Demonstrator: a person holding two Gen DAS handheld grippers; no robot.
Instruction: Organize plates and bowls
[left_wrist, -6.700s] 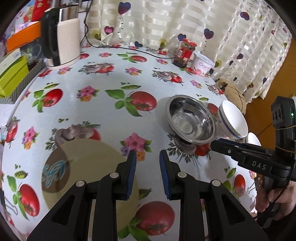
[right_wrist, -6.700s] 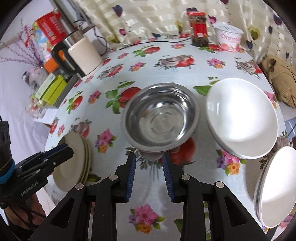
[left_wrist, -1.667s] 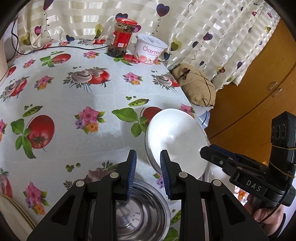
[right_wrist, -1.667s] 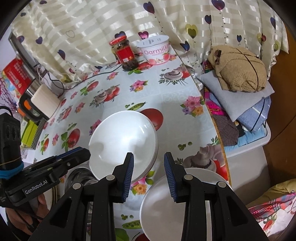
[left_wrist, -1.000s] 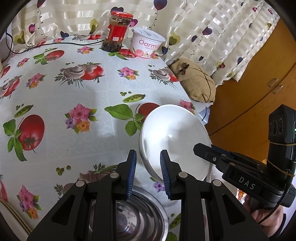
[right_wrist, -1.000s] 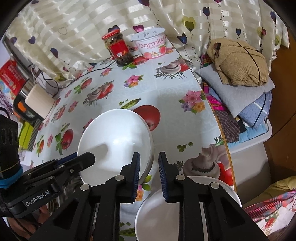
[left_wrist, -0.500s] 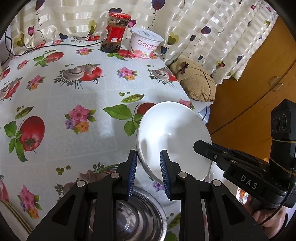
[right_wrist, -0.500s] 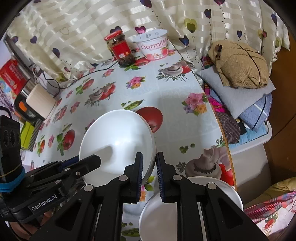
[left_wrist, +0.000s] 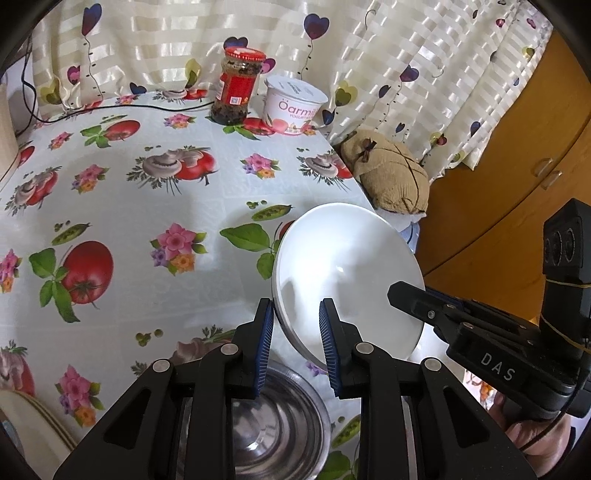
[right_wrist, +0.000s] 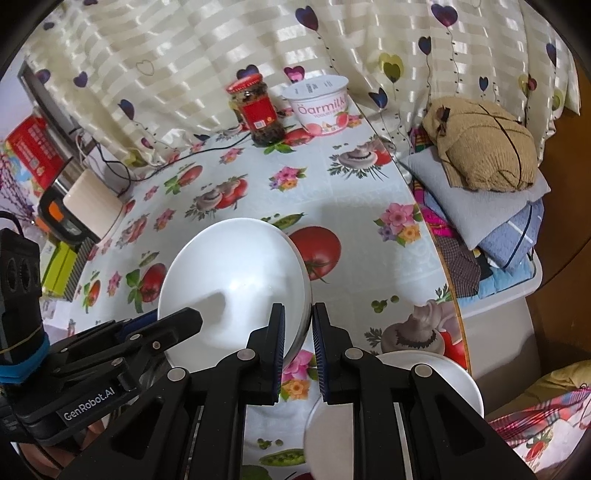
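Note:
A white bowl (left_wrist: 347, 266) is lifted and tilted above the table; it also shows in the right wrist view (right_wrist: 236, 273). My left gripper (left_wrist: 295, 325) straddles its left rim with jaws partly apart. My right gripper (right_wrist: 298, 325) is shut on its right rim. A steel bowl (left_wrist: 277, 424) sits below my left gripper. A second white bowl (right_wrist: 388, 406) sits under my right gripper near the table's right edge. A stack of cream plates (left_wrist: 22, 421) lies at the lower left.
A red-lidded jar (left_wrist: 236, 88) and a yogurt tub (left_wrist: 293, 107) stand at the back by the curtain. A kettle (right_wrist: 81, 210) and boxes sit far left. Folded cloths and a brown bundle (right_wrist: 480, 144) lie beyond the table's right edge.
My right gripper has closed on the white bowl's rim and lifted it, tilting it. My left gripper has moved up to the opposite rim.

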